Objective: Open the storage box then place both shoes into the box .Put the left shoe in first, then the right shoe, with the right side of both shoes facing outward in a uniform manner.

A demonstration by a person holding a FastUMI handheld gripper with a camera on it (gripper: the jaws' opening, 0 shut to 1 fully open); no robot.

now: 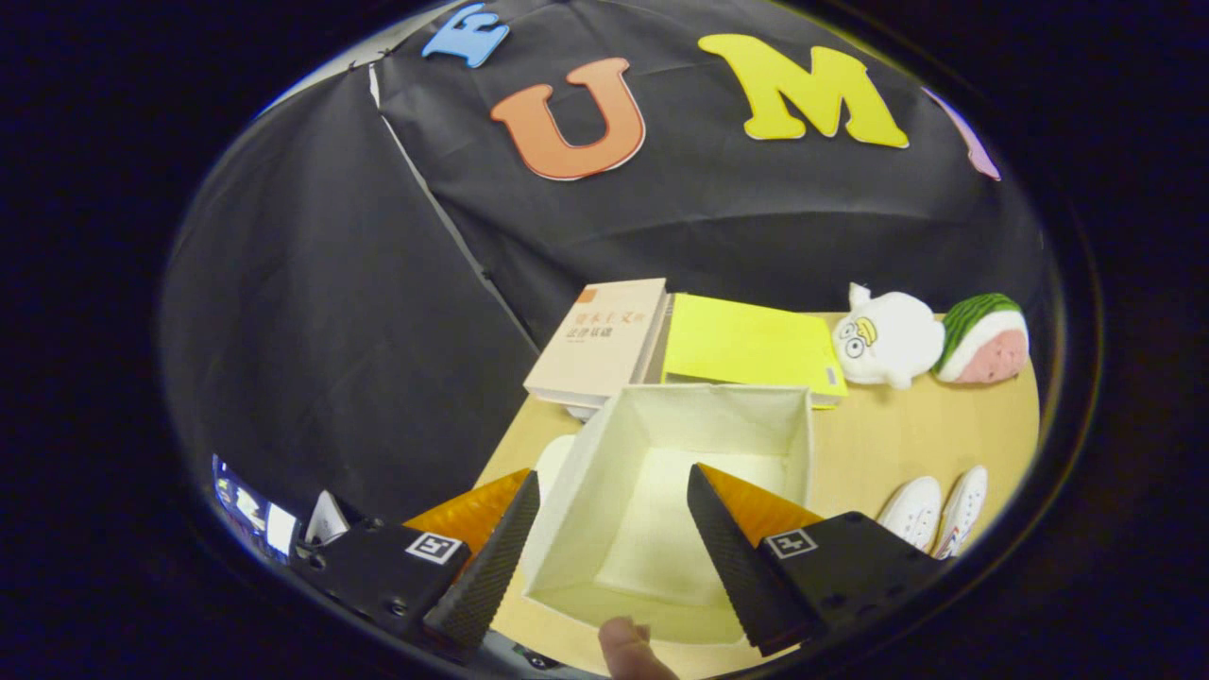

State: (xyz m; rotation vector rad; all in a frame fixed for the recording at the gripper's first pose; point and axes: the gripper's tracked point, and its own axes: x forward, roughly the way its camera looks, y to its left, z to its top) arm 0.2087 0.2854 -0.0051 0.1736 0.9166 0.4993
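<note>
We see our hand-held gripper [614, 529] spread wide and holding nothing above the open white storage box [604, 444] on the desk [907, 434], with the pair of white shoes [935, 510] just right of the box and two books [661, 345] just behind it.

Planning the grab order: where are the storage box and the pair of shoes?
storage box [798, 444]: gripper view, right wall.
shoes [914, 510]: gripper view, upper of the nearer white shoe, beside the box.
</note>
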